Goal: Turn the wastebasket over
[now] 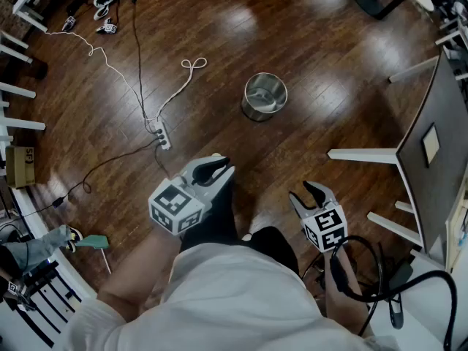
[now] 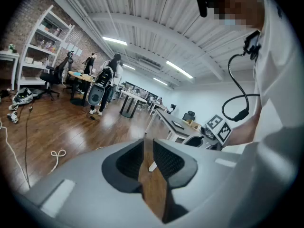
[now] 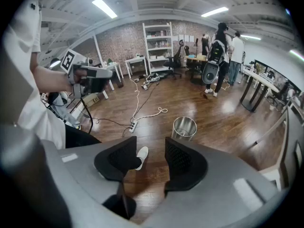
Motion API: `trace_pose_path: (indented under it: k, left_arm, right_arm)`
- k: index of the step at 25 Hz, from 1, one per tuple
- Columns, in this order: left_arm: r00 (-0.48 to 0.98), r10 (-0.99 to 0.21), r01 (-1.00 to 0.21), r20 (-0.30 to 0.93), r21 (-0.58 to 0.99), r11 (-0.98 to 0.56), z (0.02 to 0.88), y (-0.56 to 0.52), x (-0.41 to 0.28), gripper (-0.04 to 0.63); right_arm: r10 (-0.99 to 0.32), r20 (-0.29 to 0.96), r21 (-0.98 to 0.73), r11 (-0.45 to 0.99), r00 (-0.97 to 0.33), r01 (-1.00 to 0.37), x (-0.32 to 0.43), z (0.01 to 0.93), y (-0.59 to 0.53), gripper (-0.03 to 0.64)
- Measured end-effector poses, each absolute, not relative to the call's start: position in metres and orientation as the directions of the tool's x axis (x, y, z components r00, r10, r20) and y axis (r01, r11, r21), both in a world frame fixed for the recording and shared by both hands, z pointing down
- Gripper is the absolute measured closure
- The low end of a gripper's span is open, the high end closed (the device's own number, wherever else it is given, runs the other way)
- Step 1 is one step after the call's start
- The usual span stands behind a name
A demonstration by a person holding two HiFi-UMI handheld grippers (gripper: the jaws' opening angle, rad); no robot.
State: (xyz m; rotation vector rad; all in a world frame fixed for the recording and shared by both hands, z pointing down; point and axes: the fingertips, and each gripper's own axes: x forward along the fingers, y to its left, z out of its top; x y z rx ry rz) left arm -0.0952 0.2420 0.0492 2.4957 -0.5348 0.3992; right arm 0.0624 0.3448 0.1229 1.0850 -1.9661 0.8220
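Note:
The wastebasket [image 1: 264,96] is a shiny metal bin standing upright, mouth up, on the dark wooden floor ahead of me; the right gripper view shows the wastebasket [image 3: 184,127] just beyond the jaws. My left gripper [image 1: 218,168] is held low over my legs, well short of the bin, with a narrow gap between its jaws and nothing in it [image 2: 148,148]. To its right, my right gripper [image 1: 307,194] points steeply down at the floor, jaws wide apart and empty [image 3: 150,146]. The left gripper view does not show the bin.
A white power strip [image 1: 162,135] with trailing cables lies left of the bin, and a looped white cord [image 1: 193,64] lies behind it. A dark desk [image 1: 431,152] on white legs stands at the right. People [image 3: 221,46] stand far across the room.

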Motion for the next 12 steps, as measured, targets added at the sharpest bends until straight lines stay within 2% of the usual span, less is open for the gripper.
trace_pose_path:
  k: [4,12]
  left_arm:
    - [0.881,-0.247,-0.420,0.404,0.422,-0.804,0.083,0.168,-0.085,0.543]
    - [0.836,-0.307,-0.526,0.455,0.503,-0.686,0.184,0.101,-0.064,0.540]
  right_arm:
    - [-0.377,0.850,-0.167,0.471,-0.368,-0.866,0.049,0.164,0.257,0.423]
    - [-0.218,0.910,-0.170,0.580,-0.353,-0.797,0.045,0.330,0.142,0.423]
